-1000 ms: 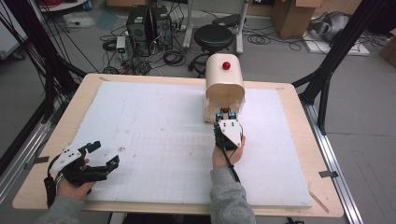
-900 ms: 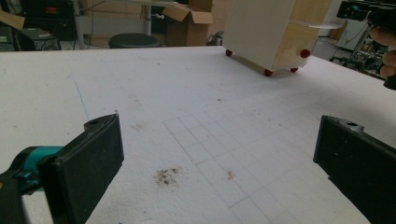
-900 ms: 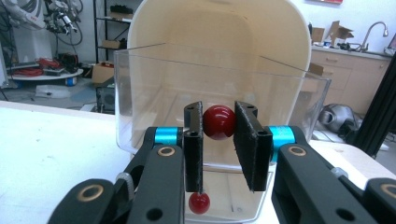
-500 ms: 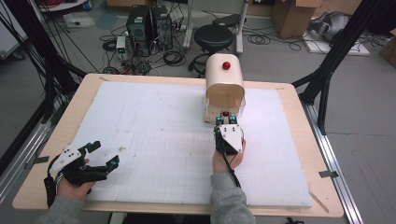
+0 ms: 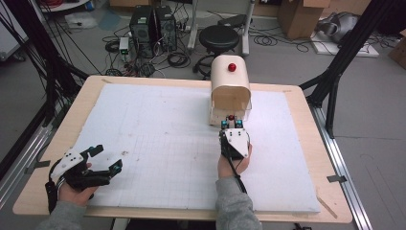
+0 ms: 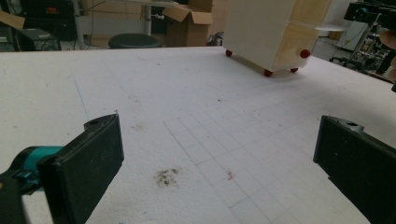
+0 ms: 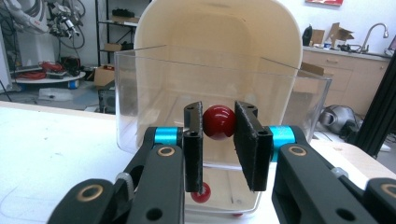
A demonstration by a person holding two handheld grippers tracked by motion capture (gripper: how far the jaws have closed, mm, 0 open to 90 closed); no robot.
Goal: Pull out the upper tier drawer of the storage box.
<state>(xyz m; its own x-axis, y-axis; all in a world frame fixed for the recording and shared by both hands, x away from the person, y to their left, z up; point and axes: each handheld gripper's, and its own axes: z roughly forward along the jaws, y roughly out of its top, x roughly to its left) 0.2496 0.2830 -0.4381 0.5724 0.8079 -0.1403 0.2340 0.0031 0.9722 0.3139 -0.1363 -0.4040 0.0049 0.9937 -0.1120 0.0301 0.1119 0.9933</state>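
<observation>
A cream round-topped box stands at the back middle of the white mat, with a red knob on its top. A clear drawer sticks out of its front towards the person. My right gripper is shut on the drawer's red knob, one pad on each side of it. In the right gripper view the clear drawer looks empty, and a red foot shows below it. My left gripper rests open near the mat's front left corner, holding nothing.
The white gridded mat covers a wooden table. In the left gripper view, small dark stains lie on the mat between the jaws, and the box stands on red feet far ahead. Computers, cables and a stool sit on the floor behind.
My right gripper has drawn slightly back towards the person with the knob, and the clear drawer has come out a little. The left gripper has not moved.
</observation>
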